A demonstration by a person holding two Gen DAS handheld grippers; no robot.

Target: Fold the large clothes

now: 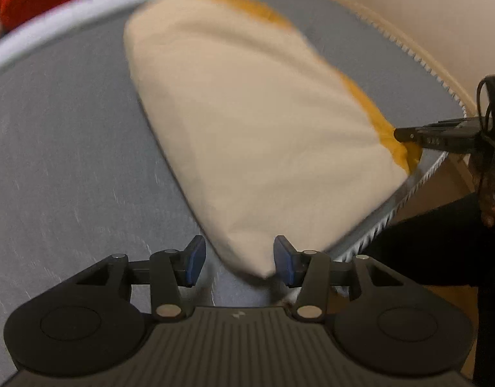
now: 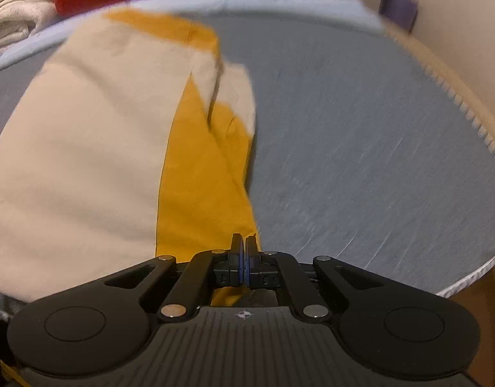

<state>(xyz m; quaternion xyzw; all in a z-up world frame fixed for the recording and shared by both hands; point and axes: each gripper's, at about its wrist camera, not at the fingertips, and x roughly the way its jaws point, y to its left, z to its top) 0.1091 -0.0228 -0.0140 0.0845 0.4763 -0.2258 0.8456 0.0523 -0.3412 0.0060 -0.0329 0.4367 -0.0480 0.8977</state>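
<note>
one cream-yellow garment [image 1: 247, 122] on bed [image 1: 70, 148]; l gripper [image 1: 239, 259] fingers apart round its corner, r gripper [image 2: 244, 251] clamped on yellow edge.

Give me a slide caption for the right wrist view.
Right tool shut on the yellow edge of a cream garment spread over a grey-blue bed.

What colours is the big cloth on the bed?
The cloth is cream with mustard-yellow parts, clearest in the right wrist view.

This is a home bedroom: a grey-blue mattress [image 2: 360, 135], stacked white towels [image 2: 18, 13] and plain cream walls [image 1: 418, 9].
</note>
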